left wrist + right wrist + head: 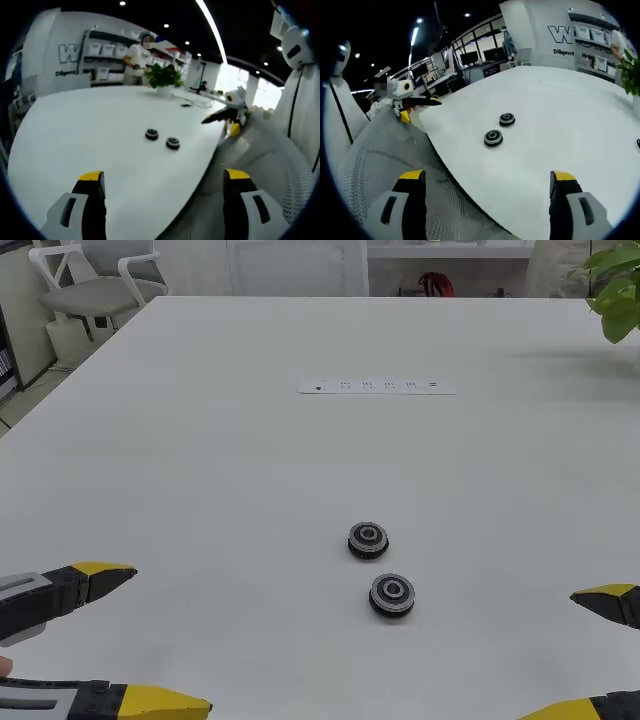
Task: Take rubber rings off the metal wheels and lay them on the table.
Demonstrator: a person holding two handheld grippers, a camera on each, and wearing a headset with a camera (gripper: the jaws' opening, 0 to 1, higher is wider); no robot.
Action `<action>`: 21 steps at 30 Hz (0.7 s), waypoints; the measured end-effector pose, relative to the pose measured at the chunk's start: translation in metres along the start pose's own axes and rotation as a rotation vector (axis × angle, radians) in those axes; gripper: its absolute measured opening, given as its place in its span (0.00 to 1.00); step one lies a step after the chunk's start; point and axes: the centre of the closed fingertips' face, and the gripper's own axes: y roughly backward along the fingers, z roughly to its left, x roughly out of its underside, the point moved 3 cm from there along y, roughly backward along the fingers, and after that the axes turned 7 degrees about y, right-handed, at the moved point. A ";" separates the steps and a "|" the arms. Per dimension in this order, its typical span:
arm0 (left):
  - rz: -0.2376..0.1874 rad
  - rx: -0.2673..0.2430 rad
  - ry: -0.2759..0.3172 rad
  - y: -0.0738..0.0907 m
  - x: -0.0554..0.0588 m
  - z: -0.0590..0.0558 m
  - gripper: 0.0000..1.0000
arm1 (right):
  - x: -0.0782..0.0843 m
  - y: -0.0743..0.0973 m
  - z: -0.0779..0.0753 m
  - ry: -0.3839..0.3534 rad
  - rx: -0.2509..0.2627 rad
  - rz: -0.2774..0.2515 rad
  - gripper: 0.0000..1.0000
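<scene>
Found left gripper (pixel 130 640) and right gripper (pixel 590 652) gaping wide, empty, well nearer than the socket strip (pixel 375 386). Spotted far metal wheel (pixel 368 540) and near metal wheel (pixel 392 595) flat on table (pixel 200 440), short of that strip, untouched. Judged rubber rings (pixel 392 612) soft, stretchy, grippy; wheels hard, prone to sliding. Reckoned outer edge the best pinch.

Two black-ringed metal wheels (pixel 368 540) (pixel 392 594) lie flat, close together.
</scene>
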 end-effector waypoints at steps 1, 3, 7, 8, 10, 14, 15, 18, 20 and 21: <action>-0.002 0.000 0.007 0.000 0.000 0.000 1.00 | 0.000 0.000 0.000 0.000 -0.001 0.004 1.00; 0.000 0.003 0.014 0.000 0.000 0.000 1.00 | 0.003 0.001 -0.001 0.010 0.003 0.025 1.00; -0.010 0.010 0.022 0.002 -0.001 0.000 1.00 | 0.003 0.002 -0.003 0.020 0.009 0.029 1.00; -0.014 0.012 0.025 0.002 -0.002 0.000 1.00 | 0.004 0.002 -0.003 0.016 0.009 0.027 1.00; -0.026 0.013 0.031 0.004 -0.004 0.000 1.00 | 0.004 0.003 -0.004 0.011 0.010 0.027 1.00; -0.043 0.008 0.045 0.007 -0.007 0.000 1.00 | 0.004 0.004 -0.005 0.006 0.015 0.022 1.00; -0.048 0.008 0.047 0.008 -0.008 0.000 1.00 | 0.004 0.005 -0.005 0.004 0.016 0.022 1.00; -0.069 0.008 0.061 0.010 -0.012 -0.002 1.00 | 0.004 0.006 -0.006 0.000 0.018 0.021 1.00; -0.076 0.007 0.063 0.010 -0.013 -0.003 1.00 | 0.005 0.007 -0.006 -0.003 0.018 0.022 1.00; -0.076 0.007 0.063 0.010 -0.013 -0.003 1.00 | 0.005 0.007 -0.006 -0.003 0.017 0.022 1.00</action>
